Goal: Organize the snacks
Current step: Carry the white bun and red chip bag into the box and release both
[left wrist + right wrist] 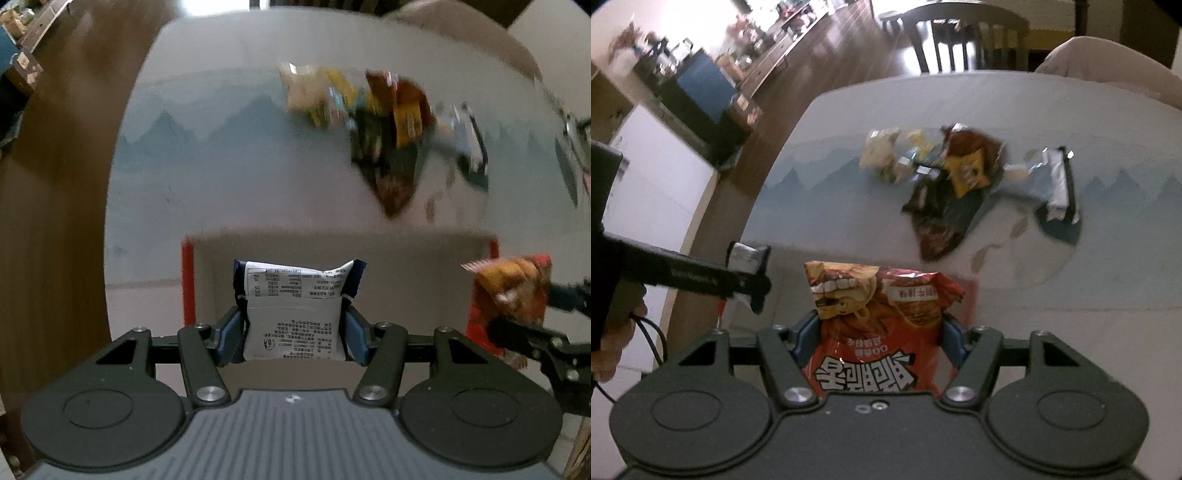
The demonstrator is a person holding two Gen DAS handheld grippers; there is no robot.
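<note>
The left hand-held gripper (293, 325) points straight down over the counter (229, 155), its blue pads pressed on both sides of a white packet (293, 314). The packet stands between the fingers with its printed back to the camera; its dark-edged crimped end points away from the gripper, and its long axis runs along the fingers.

The right hand-held gripper (877, 332) tilts steeply down and is closed about halfway on a red bag (875, 332). The bag's long axis also runs along the fingers, its top seam away from the camera and its large lettering upside down.

Both packs hang above a pale box with red corners (187, 280) at the near edge of the counter. In the right wrist view the left gripper reaches in from the left, a hand (613, 347) behind it.

Further out on the counter lies a blurred heap of snacks (934, 173), with a silver pack (1056, 177) just to its right. A dark chair (964, 40) stands beyond the counter.
</note>
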